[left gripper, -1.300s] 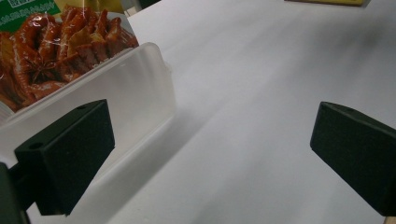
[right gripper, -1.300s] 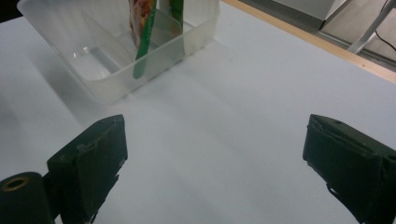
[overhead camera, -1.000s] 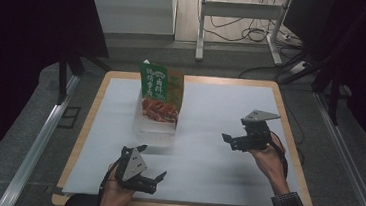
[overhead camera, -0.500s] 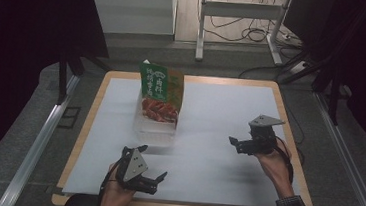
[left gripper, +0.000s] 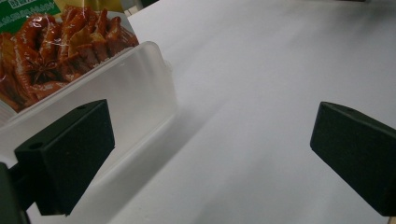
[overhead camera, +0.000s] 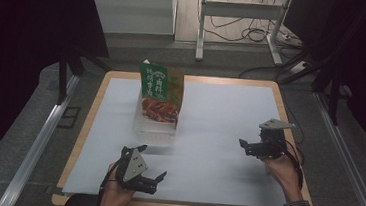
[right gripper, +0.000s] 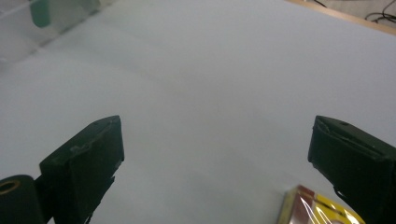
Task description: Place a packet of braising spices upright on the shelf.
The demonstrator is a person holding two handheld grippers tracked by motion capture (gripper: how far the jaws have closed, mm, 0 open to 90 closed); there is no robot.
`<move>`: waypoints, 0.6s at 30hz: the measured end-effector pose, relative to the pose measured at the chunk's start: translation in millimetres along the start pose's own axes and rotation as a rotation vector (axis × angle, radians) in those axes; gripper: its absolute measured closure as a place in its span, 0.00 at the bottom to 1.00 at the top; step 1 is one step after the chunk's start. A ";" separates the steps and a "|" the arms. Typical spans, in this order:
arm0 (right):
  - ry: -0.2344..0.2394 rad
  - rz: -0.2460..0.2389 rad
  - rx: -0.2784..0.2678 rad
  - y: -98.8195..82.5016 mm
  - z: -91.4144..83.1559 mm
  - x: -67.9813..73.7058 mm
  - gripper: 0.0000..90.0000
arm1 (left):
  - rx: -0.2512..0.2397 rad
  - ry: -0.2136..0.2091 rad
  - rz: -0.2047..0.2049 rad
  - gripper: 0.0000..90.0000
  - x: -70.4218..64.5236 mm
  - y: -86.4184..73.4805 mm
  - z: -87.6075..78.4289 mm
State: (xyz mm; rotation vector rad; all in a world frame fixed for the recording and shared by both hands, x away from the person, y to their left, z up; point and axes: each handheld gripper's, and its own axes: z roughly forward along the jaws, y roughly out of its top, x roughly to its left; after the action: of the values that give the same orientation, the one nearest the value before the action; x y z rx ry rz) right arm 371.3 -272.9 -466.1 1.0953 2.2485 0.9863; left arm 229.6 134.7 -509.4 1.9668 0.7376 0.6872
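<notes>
Standing upright in a clear tub [overhead camera: 155,125] at the desk's [overhead camera: 218,136] left-centre, snack packet [overhead camera: 161,92], just ahead of left gripper [overhead camera: 152,178], fingers wide, nearer than right gripper [overhead camera: 245,147], fingers likewise wide, well apart.

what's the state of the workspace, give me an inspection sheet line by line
surface: white sheet on a wooden-edged table, bare where visible.
job's things: snack packet standing upright in a clear plastic box, left of centre.
clutter: corner of a small yellow and red wrapped item near the right gripper.
grippers: left gripper open, near the front edge, holding nothing; right gripper open, holding nothing.
cables: one trails from the right gripper; more lie on the floor behind the table.
surroundings: white metal frame legs, dark curtains at both sides.
</notes>
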 end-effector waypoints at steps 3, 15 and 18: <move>-0.017 0.025 0.016 -5.9 -3.7 -5.4 0.03 | 0.002 0.001 0.001 0.00 -0.2 -0.1 0.2; -0.102 0.153 0.085 -32.0 -17.6 -35.7 0.08 | 0.006 0.002 0.005 0.00 -0.6 -0.2 0.9; -0.133 0.175 0.113 -37.2 -15.9 -38.8 0.10 | 0.008 0.002 0.006 0.00 -0.7 -0.2 1.1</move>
State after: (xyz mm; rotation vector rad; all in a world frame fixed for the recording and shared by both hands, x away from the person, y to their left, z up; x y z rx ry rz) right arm 365.5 -326.6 -480.9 1.3849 2.1510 0.8342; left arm 229.8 133.7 -510.1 1.9764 0.7366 0.6909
